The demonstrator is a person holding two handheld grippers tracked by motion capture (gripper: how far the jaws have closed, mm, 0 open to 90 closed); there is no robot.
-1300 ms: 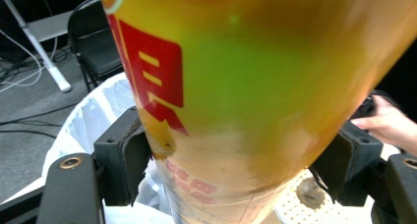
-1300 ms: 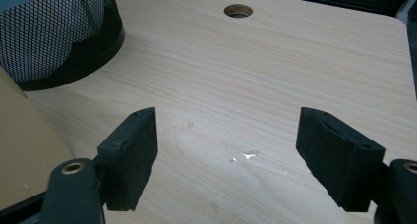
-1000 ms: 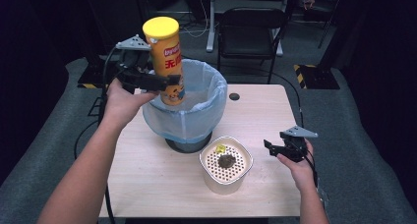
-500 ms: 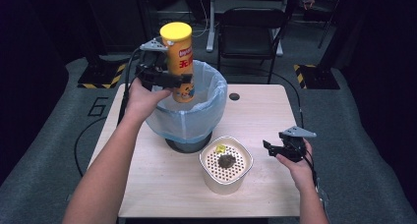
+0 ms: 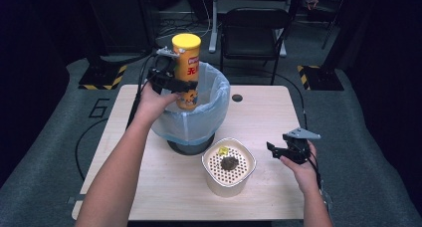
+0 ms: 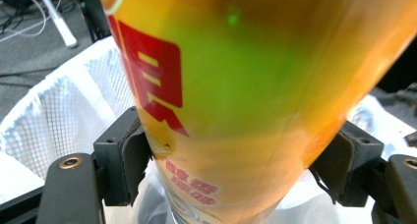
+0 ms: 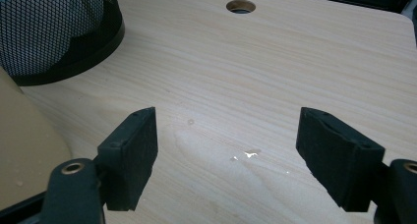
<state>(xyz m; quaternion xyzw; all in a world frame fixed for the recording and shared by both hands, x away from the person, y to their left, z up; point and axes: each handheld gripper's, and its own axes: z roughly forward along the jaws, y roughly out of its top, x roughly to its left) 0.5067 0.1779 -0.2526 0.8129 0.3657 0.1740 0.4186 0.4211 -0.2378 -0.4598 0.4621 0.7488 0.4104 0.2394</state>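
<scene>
Nearest the person, a cream round container with a perforated lid (image 5: pixel 228 166) is standing on the pale wooden counter (image 5: pixel 259 112), a dark clump and a small yellow scrap lying on its lid. Just to its right, the right gripper (image 5: pixel 278 151) is hovering low over the counter with its jaws spread wide and nothing between them; in the right gripper view only bare wood and a few wet specks are lying in the gap.

Farther off, the left gripper (image 5: pixel 171 83) is pinching a tall yellow cylindrical crisp tube with red lettering (image 5: pixel 187 70), holding it upright above the opening of a black mesh bin lined with a pale blue bag (image 5: pixel 209 115). In the left gripper view the black jaws are pressing on opposite sides of the tube (image 6: pixel 236 111), low on its body.

The tube is likely to be a light, stiff cardboard cylinder with a smooth, glossy, somewhat slippery skin; a hard squeeze could dent it. A hold across the body, square to its axis, is probably suiting it best. Its yellow cap is sitting on top, and small print is running near the base.

Beyond the counter, a black folding chair (image 5: pixel 254 23) is standing in the dark.
</scene>
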